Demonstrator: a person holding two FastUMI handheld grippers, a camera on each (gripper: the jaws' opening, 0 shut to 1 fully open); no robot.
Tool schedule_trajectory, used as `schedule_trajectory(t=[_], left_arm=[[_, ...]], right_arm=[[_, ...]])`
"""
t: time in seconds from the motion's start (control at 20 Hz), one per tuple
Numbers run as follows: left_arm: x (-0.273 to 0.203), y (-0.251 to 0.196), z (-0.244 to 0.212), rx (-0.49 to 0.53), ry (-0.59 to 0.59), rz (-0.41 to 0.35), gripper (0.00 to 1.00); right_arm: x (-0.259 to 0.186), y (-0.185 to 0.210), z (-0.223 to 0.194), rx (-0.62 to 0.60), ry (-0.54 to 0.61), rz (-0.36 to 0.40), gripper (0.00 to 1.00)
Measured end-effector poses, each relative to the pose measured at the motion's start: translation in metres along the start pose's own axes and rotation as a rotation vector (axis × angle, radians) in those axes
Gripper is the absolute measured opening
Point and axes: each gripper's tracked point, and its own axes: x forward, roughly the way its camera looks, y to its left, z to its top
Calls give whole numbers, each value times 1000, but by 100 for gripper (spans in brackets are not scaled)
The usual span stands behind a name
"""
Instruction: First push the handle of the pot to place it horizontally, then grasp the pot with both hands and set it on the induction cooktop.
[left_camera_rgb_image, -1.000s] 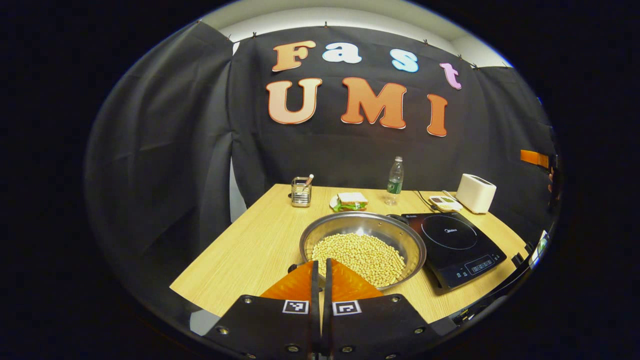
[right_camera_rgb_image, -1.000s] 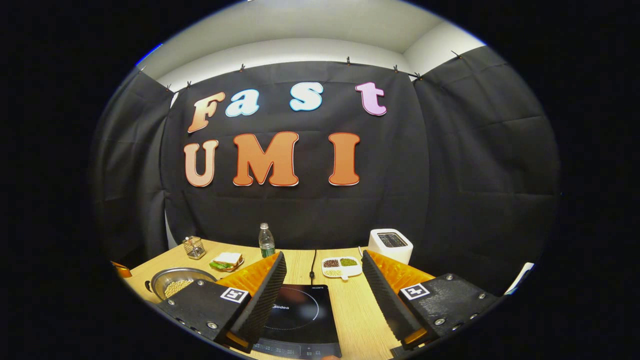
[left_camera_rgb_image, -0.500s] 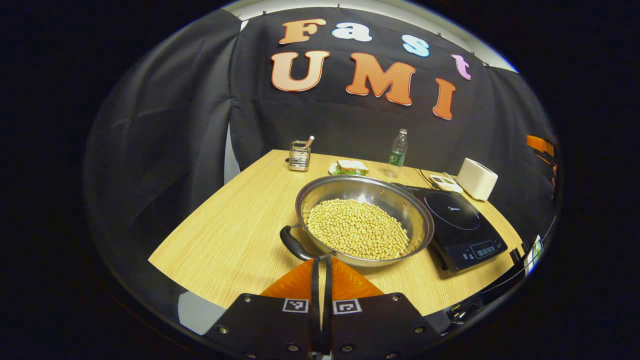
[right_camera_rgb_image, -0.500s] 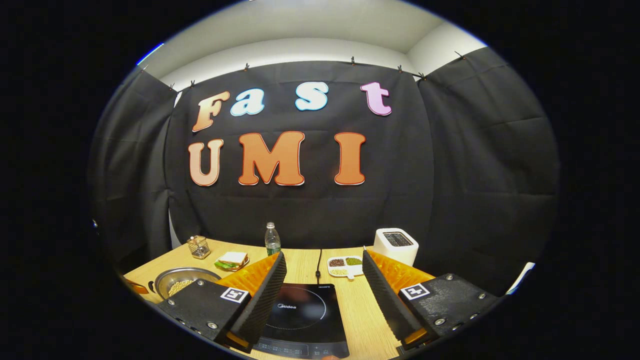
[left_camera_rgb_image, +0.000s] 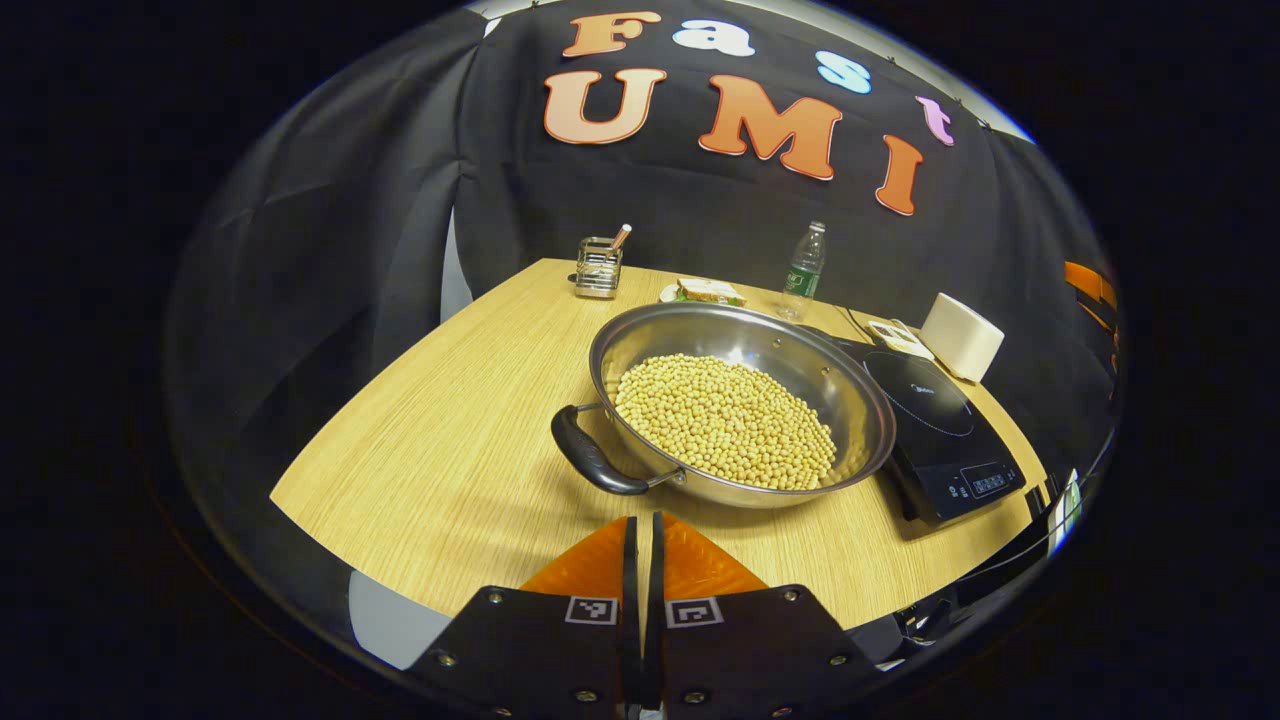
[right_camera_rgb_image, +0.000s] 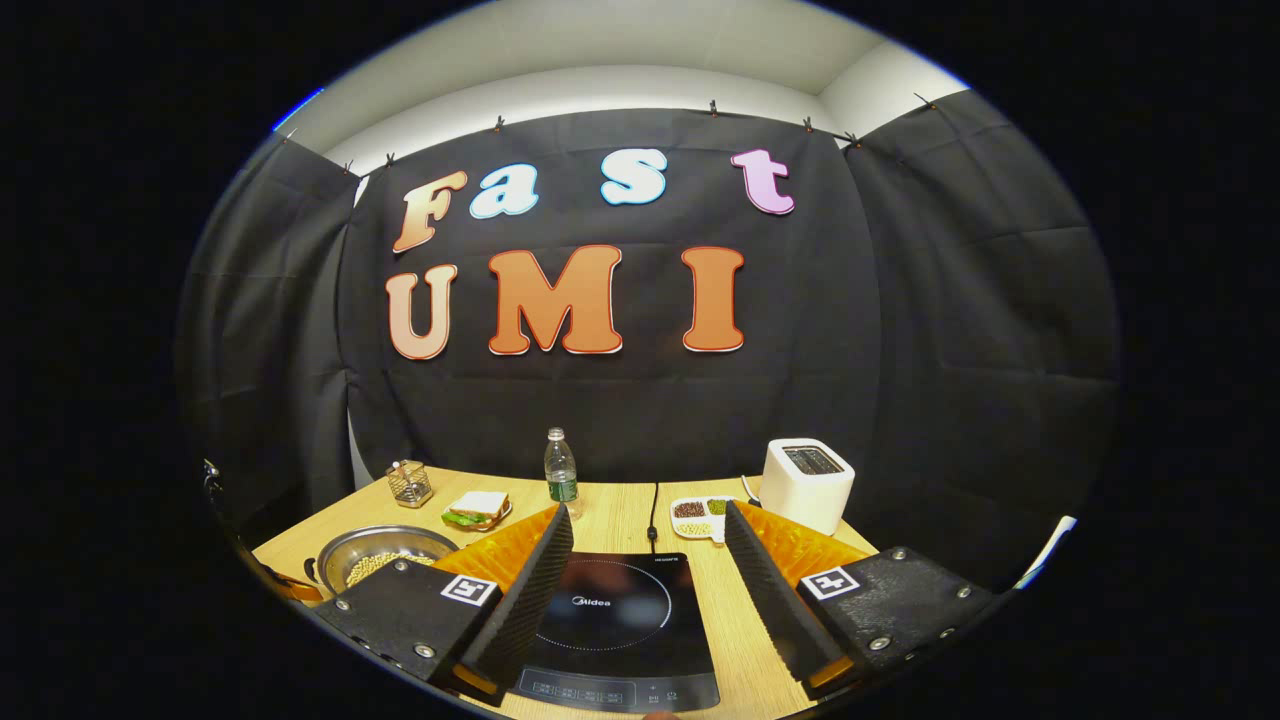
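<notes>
Left gripper view: left gripper (left_camera_rgb_image: 640, 535) has its fingers pressed together on nothing, just short of the pot (left_camera_rgb_image: 850, 395), which holds yellow beans (left_camera_rgb_image: 725, 420) and sits on the table (left_camera_rgb_image: 450, 450) touching the induction cooktop (left_camera_rgb_image: 945, 430). Right gripper view: right gripper (right_camera_rgb_image: 648, 585) gapes wide, empty, over the cooktop; a divided dish (right_camera_rgb_image: 700, 515) holds what look like dark and green grains.

My left gripper (left_camera_rgb_image: 641, 535) is wearing black plates with silver screws and two square markers. My right gripper (right_camera_rgb_image: 648, 560) is showing ribbed pads (right_camera_rgb_image: 527, 600).
</notes>
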Motion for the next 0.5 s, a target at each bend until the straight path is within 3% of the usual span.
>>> schedule_trajectory(t=[0.5], left_arm=[[23, 12, 9, -7, 9, 3, 3]], right_arm=[[9, -2, -3, -7, 12, -29, 95]])
